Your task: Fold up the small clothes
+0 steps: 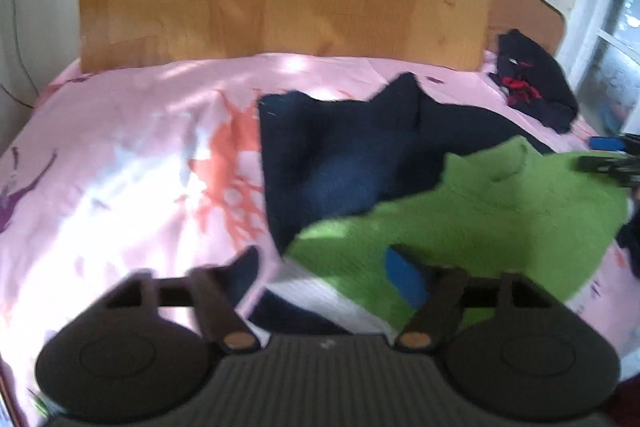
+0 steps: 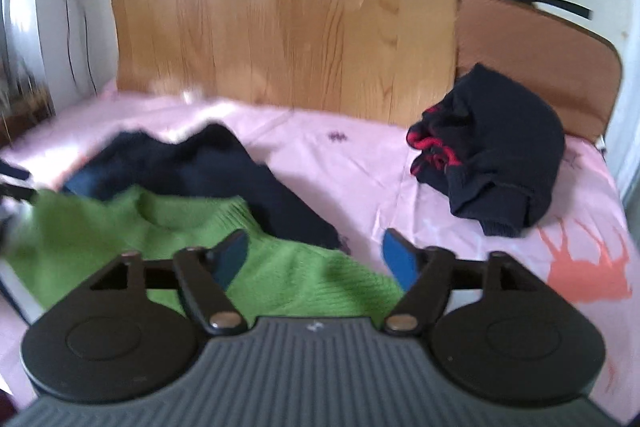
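Showing both jaws wide over the green sweater (image 1: 460,219), only the right wrist view reveals the orange deer print (image 2: 584,267).

Green sweater (image 1: 480,211), navy garment (image 1: 340,155), pink sheet (image 1: 120,147)

Daylit, motion-blurred, sun patches, fisheye-warped edges

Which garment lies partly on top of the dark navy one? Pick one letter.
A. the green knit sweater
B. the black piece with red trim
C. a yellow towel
A: the green knit sweater overlaps the near edge of the dark navy garment, while the black piece with red trim sits apart by the headboard.
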{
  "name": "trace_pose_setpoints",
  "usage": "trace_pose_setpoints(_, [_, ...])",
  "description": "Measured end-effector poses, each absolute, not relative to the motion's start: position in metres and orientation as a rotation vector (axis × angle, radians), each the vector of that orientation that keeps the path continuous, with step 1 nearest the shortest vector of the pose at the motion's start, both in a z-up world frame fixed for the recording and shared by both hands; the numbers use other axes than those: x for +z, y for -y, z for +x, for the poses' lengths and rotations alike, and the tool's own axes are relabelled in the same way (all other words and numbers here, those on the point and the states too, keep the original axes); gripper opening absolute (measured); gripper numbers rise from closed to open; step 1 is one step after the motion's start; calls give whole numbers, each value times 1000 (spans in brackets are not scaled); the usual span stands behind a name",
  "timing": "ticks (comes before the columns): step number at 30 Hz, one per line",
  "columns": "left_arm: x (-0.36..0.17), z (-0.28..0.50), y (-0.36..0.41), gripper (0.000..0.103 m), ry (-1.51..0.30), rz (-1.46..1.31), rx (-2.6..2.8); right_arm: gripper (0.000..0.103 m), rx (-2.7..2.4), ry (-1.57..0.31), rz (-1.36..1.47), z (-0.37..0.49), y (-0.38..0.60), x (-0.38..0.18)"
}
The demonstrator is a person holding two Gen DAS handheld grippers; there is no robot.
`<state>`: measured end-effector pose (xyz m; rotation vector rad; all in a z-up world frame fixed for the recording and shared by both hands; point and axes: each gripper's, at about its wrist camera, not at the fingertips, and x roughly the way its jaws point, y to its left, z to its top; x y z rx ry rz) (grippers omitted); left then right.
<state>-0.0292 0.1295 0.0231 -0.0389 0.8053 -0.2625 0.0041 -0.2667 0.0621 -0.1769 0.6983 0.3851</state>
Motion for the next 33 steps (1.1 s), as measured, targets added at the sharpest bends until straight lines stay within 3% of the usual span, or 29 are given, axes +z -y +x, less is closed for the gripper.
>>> trace_pose_setpoints(2, [24,-39,-125,5,-808,-3,-270,85,380,-785,-212,18,268,47])
trace_pose_setpoints(3, [27,-43,-122,6,-807,10,-258,81,373,-825,-216,21,267,42])
trace_pose_setpoints(4, [29,-49,-122,6,-797,14,-252,69,385,-852,-216,21,268,36])
trace_pose_setpoints(5, [34,-52,-122,6,-784,15,-253,39,426,-848,-202,15,268,37])
trace_pose_setpoints(6, [39,-59,-124,6,-761,11,-258,22,424,-817,-226,6,265,43])
trace_pose_setpoints(12, [63,-82,-132,6,-645,-4,-336,17,462,-650,-234,-52,273,76])
trace_pose_setpoints(16, [47,-62,-130,11,-714,-11,-311,17,441,-677,-129,-68,298,61])
trace_pose_setpoints(18, [39,-46,-128,19,-762,-28,-316,17,418,-706,-76,-69,306,51])
trace_pose_setpoints(20, [34,-33,-126,48,-797,-55,-350,17,416,-707,-59,-68,303,48])
trace_pose_setpoints(23, [29,-23,-116,77,-806,-47,-356,17,407,-707,-68,-68,296,50])
trace_pose_setpoints(25, [26,-16,-113,78,-820,-44,-353,17,407,-710,-62,-67,296,50])
trace_pose_setpoints(27, [20,-11,-111,71,-854,-47,-357,17,400,-706,-54,-67,295,50])
trace_pose_setpoints(29, [16,-12,-108,25,-868,-6,-330,17,379,-689,-54,-66,300,52])
trace_pose_setpoints(30, [17,-15,-107,10,-864,20,-306,17,357,-670,-59,-68,301,55])
trace_pose_setpoints(33, [28,-25,-117,8,-852,-29,-313,16,306,-599,-70,-75,299,67])
